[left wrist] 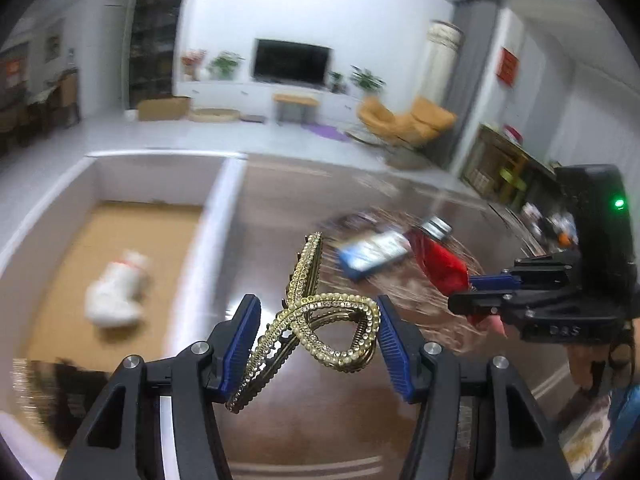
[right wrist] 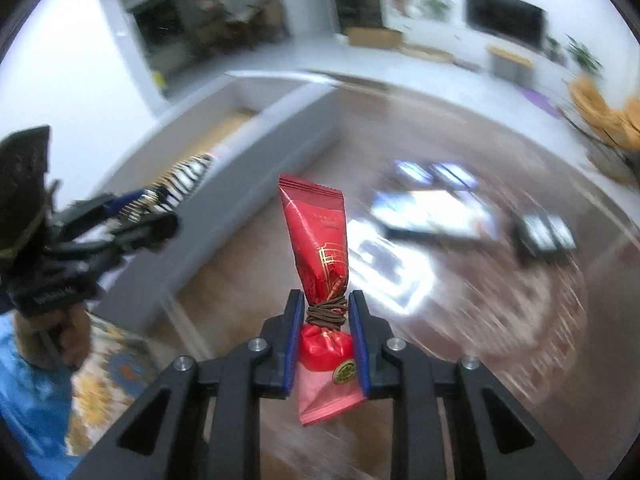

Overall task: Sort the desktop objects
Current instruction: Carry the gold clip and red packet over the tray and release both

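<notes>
Now my left tool (left wrist: 318,344) grips the gold hair clip (left wrist: 320,320) above the counter (left wrist: 320,420) beside the box (left wrist: 224,216), likely its destination; my right tool (right wrist: 325,328) pinches the red packet (right wrist: 320,248) at its tied neck, also aloft.

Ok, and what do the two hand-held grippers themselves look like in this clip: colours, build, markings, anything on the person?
Both match: the left hand-held gripper and the right hand-held gripper have black angular frames with triangular cut-outs, silver round bolts and ribbed blue pads inside the fingers. Seen from the left wrist, the right one carries a black housing with a green light and blurred white lettering. The person's sleeve looks blue.
</notes>
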A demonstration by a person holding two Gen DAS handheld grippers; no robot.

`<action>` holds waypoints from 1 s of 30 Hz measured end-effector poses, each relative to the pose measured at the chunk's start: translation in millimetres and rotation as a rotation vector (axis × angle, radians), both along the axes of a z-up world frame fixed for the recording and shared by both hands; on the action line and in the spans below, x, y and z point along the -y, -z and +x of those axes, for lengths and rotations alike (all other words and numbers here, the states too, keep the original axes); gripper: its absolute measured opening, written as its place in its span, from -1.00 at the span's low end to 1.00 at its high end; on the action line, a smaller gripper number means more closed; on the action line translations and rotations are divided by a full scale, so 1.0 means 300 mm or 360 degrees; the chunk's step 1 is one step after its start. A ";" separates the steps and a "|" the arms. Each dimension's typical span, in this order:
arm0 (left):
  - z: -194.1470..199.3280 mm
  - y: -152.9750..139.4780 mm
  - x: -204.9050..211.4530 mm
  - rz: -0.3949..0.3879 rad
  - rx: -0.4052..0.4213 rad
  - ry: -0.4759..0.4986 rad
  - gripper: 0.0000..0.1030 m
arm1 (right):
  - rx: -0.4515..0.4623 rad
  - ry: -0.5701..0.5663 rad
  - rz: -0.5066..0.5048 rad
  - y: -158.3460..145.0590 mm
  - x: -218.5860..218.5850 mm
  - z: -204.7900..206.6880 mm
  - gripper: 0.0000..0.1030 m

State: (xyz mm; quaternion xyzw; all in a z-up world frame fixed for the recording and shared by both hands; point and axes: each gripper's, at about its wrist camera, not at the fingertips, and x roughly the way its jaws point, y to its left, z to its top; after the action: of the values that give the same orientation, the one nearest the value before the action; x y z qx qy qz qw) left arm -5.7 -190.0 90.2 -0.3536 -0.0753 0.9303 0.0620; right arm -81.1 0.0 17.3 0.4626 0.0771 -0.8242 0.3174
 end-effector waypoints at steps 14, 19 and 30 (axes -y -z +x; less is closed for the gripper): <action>0.117 0.167 0.746 -0.0120 0.0376 -0.0656 0.12 | 0.0112 -0.0604 -0.0165 0.028 0.893 0.179 -0.53; 0.112 0.236 0.787 -0.0132 0.0458 -0.0736 0.51 | 0.0153 -0.0633 -0.0021 0.150 0.973 0.232 -0.25; 0.141 0.155 0.623 -0.0216 0.0200 -0.0727 0.69 | -0.0245 -0.0403 -0.0189 0.053 0.591 0.220 0.75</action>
State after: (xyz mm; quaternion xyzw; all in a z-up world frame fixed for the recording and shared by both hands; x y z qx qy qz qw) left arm 36.8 -377.0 43.7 -0.3878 -0.0944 0.8993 -0.1787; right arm -15.1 -177.1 1.4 0.3650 0.1100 -0.8137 0.4388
